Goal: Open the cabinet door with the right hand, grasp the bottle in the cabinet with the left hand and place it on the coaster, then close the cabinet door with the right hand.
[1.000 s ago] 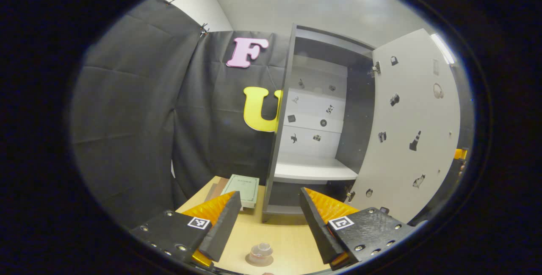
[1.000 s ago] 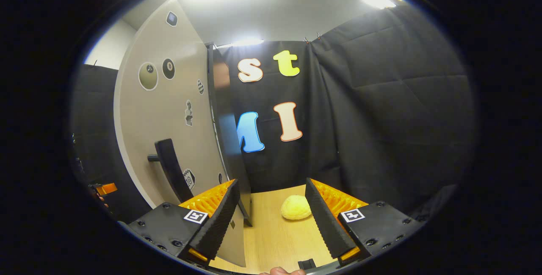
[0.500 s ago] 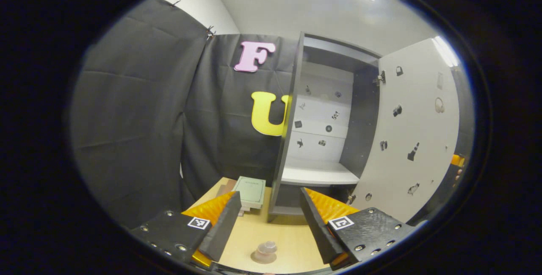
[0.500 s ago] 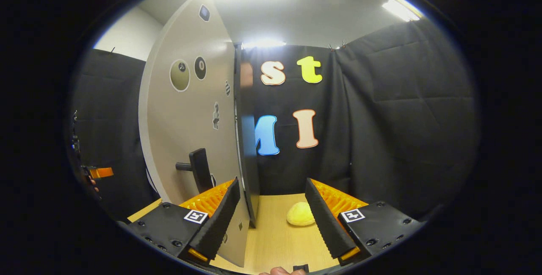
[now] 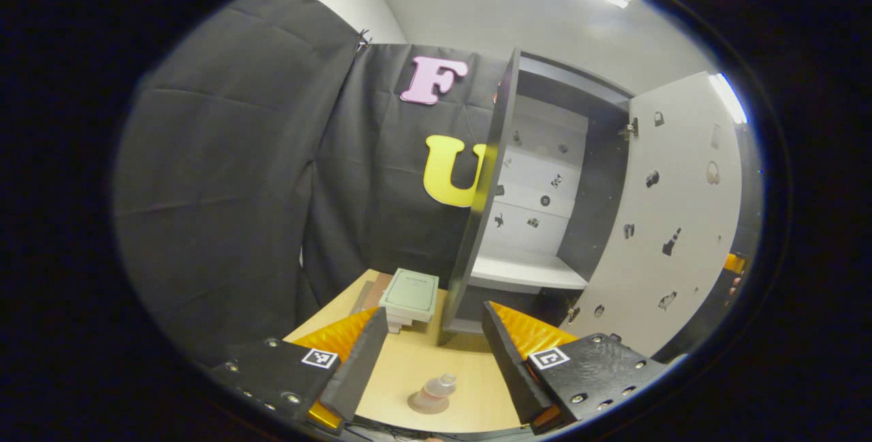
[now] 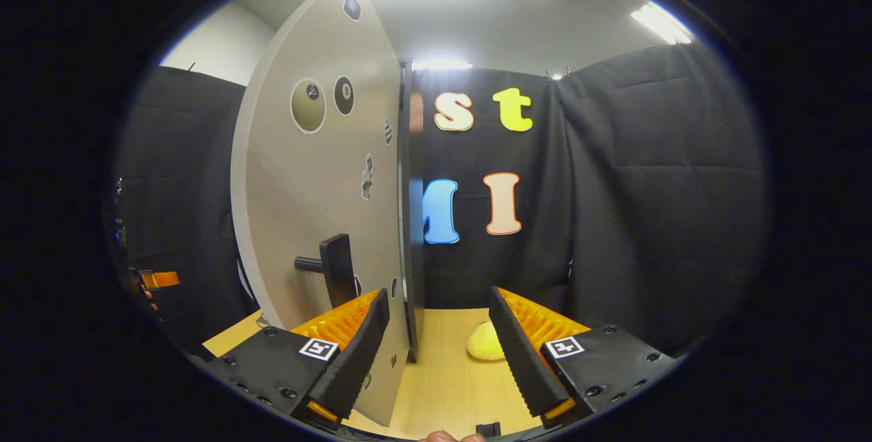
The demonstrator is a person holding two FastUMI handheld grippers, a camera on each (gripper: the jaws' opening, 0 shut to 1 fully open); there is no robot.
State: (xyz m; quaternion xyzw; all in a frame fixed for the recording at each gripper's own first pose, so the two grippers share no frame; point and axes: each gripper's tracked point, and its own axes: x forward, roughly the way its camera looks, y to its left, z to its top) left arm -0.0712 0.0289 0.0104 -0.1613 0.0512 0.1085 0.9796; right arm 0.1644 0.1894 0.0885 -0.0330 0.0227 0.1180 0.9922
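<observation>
Since a second ago your left gripper (image 5: 429, 353) has backed away from the cabinet (image 5: 538, 176), and the bottle (image 5: 436, 391) on its coaster (image 5: 428, 404) has slid up from the bottom edge into fuller sight; on the right, the door (image 6: 320, 210) has swung so its handle (image 6: 337, 268) now sits closer to centre.

Left gripper view: your jaws are spread wide with nothing between them. At 6 o'clock the clear bottle stands on the round coaster on the wooden table (image 5: 470, 381), between the two fingers but well ahead of them. At 11 o'clock from it, a green-covered book (image 5: 411, 292) lies just beside the cabinet's dark side wall. The cabinet is open, its white shelf (image 5: 524, 272) bare, door swung out toward 3 o'clock.

Right gripper view: your right gripper (image 6: 439, 353) is spread too, holding nothing. The door stands at 10 o'clock, its black handle just above your left finger, not touching. A yellow bun-like lump (image 6: 485, 342) lies on the table near 6 o'clock.
</observation>
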